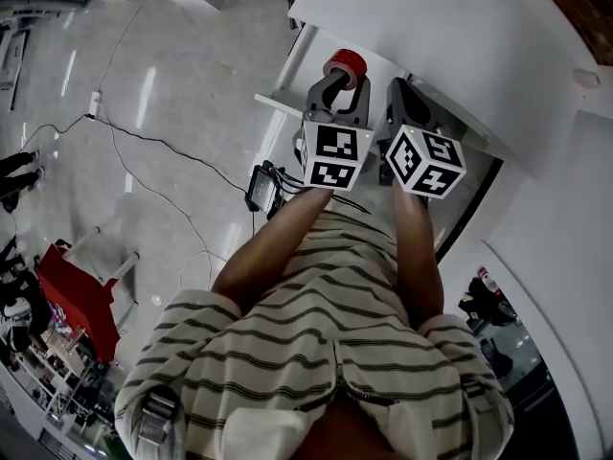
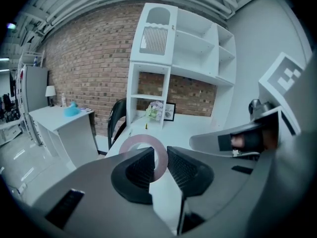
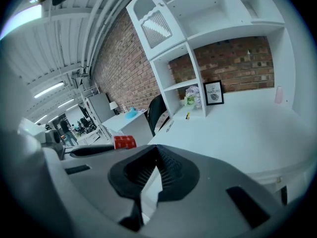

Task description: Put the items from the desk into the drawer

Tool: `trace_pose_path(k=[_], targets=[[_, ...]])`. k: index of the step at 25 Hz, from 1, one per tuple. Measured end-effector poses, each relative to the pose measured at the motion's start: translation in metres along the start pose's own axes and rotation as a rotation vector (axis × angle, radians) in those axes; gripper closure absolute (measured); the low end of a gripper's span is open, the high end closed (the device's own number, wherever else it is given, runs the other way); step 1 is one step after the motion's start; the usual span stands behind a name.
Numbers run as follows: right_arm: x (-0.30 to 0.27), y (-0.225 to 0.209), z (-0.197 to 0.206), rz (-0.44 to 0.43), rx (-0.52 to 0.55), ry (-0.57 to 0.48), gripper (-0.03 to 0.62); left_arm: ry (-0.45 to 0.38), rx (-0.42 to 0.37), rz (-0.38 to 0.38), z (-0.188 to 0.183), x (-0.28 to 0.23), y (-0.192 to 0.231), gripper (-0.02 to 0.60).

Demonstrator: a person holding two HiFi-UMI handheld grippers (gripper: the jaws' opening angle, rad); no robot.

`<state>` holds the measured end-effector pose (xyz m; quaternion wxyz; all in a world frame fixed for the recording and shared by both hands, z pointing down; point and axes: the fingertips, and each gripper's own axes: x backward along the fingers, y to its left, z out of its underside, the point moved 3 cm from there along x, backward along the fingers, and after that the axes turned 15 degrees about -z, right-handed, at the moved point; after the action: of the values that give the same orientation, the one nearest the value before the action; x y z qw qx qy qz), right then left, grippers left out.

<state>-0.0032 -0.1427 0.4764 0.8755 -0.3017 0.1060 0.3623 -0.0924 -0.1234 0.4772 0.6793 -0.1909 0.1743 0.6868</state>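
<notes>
A red tape roll (image 1: 346, 64) is held over the white desk's (image 1: 460, 36) near edge by my left gripper (image 1: 342, 82), which is shut on it. In the left gripper view the roll shows as a pale ring (image 2: 159, 148) pinched between the jaws of the left gripper (image 2: 161, 163). My right gripper (image 1: 403, 94) is close beside it on the right, jaws shut with nothing in them (image 3: 157, 156). From the right gripper view the roll (image 3: 124, 142) shows at the left. A yellow pen (image 3: 187, 115) lies far back on the desk. No drawer shows clearly.
A white shelf unit (image 2: 178, 48) stands on the desk before a brick wall. A framed picture (image 3: 214, 92) and a small plant (image 3: 190, 99) sit at its foot. A black chair (image 2: 118, 120) stands at the desk's left end. Cables (image 1: 144, 142) run over the floor.
</notes>
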Motion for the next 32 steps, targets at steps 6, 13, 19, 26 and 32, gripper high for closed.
trace_pose_path(k=[6,13,19,26,32], targets=[[-0.021,-0.011,0.019,-0.004,-0.04,0.041,0.582,0.052,-0.022,0.01,0.018,-0.019,-0.002,0.5],[-0.028,-0.019,0.04,0.024,-0.08,0.073,0.583,0.117,-0.048,0.024,0.042,-0.027,-0.002,0.5],[-0.033,-0.027,0.065,0.034,-0.111,0.126,0.582,0.17,-0.049,0.034,0.067,-0.034,-0.005,0.5],[-0.034,-0.034,0.085,0.037,-0.143,0.156,0.582,0.204,-0.043,0.038,0.084,-0.04,-0.011,0.5],[-0.041,-0.037,0.102,0.042,-0.157,0.181,0.582,0.263,-0.063,0.058,0.106,-0.047,-0.011,0.5]])
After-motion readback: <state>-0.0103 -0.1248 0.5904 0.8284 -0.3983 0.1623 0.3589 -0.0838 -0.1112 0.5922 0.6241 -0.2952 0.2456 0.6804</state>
